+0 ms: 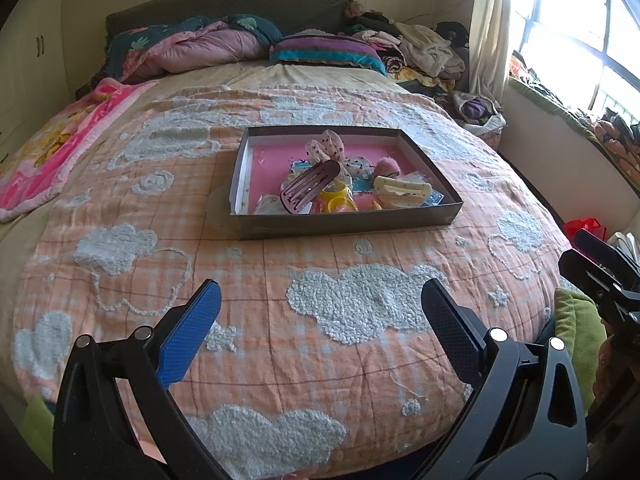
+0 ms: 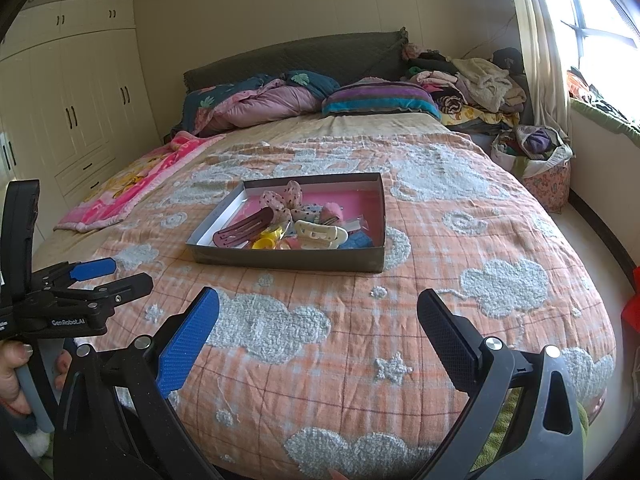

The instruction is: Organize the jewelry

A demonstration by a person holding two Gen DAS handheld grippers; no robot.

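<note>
A shallow dark box [image 1: 344,226] [image 2: 288,260] with a pink inside sits in the middle of the bed. In it lie a dark mauve hair claw [image 1: 310,190] [image 2: 244,232], a cream hair clip [image 1: 402,192] [image 2: 320,234], a dotted fabric bow [image 1: 326,148] [image 2: 286,200], yellow rings [image 1: 338,198] and small packets. My left gripper [image 1: 320,304] hangs open over the quilt, well short of the box, with nothing between its fingers. My right gripper [image 2: 318,308] is open too, likewise empty and near the bed's front. The left gripper [image 2: 112,276] also shows at the left edge of the right wrist view, held by a hand [image 2: 12,376].
An orange checked quilt [image 1: 280,280] with fluffy cloud patches covers the bed. Pillows and folded blankets [image 1: 224,44] lie at the headboard, a pink blanket [image 1: 52,148] at the left. Piled clothes [image 1: 420,48] and a bag [image 2: 548,184] stand by the window; wardrobes [image 2: 72,112] line the left wall.
</note>
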